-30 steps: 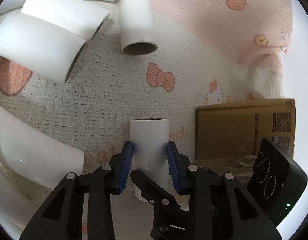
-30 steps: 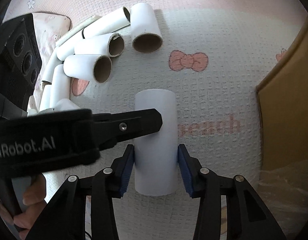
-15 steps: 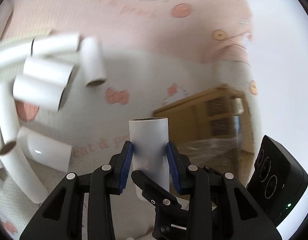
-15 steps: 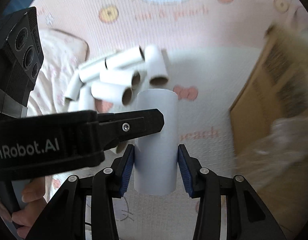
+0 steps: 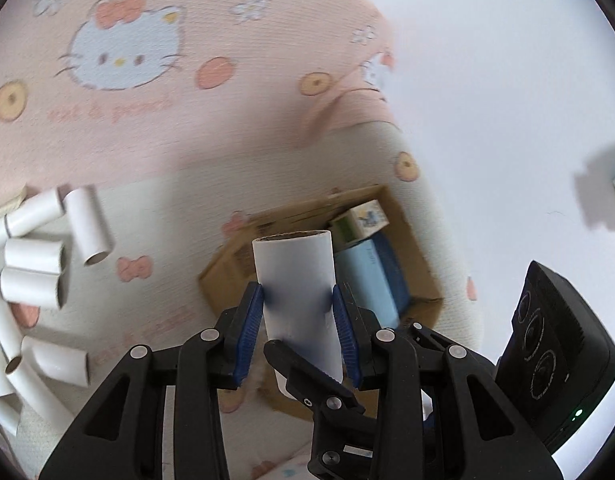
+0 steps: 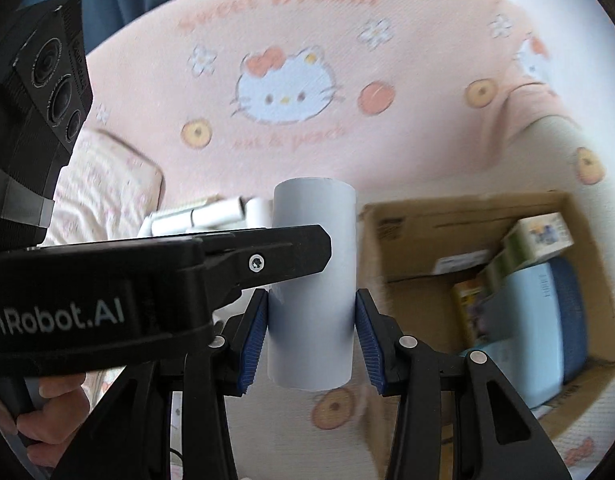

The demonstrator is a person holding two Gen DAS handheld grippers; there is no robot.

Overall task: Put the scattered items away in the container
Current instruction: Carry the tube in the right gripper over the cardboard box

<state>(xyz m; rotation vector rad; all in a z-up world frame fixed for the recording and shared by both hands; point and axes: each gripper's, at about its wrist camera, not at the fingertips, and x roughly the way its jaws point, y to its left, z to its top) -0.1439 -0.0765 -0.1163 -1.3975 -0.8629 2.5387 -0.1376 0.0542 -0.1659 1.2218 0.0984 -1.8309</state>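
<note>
**Both claws up with a tube each, box below**

Low centre of the left wrist view, my left gripper [image 5: 298, 330] pinches a white tube [image 5: 295, 280]. Blue pads [image 5: 250, 332] press both sides, and the tube stands up out of the jaws with its cardboard rim on top. Behind it, centre right of the frame, sits the open box [image 5: 423, 280], seen from above, on the cream part of the blanket [image 5: 167, 208]. A light blue pack [image 5: 367, 276] and a small green-white carton [image 5: 363, 220] lie inside the box. At the left edge, the loose tubes [image 5: 31, 264] lie in a heap on the blanket, well apart from the box. The upper half of the frame is pink fabric [image 5: 187, 136] with a cat print, blurred. A black camera block [image 5: 555, 352] of my other gripper shows lower right.

Low centre of the right wrist view, my right gripper [image 6: 311, 338] pinches a second tube [image 6: 313, 280], pads tight on both sides, the tube upright. The left gripper's black arm [image 6: 155, 280] crosses in front of it from the left edge; a hand [image 6: 51, 408] shows at the bottom left. The box [image 6: 407, 236] fills the right side, open top toward me, with the blue pack [image 6: 523, 320] and cartons [image 6: 539, 236] inside. More tubes [image 6: 211, 216] peek out behind the arm, mid left. Whole frame is motion-blurred.
</note>
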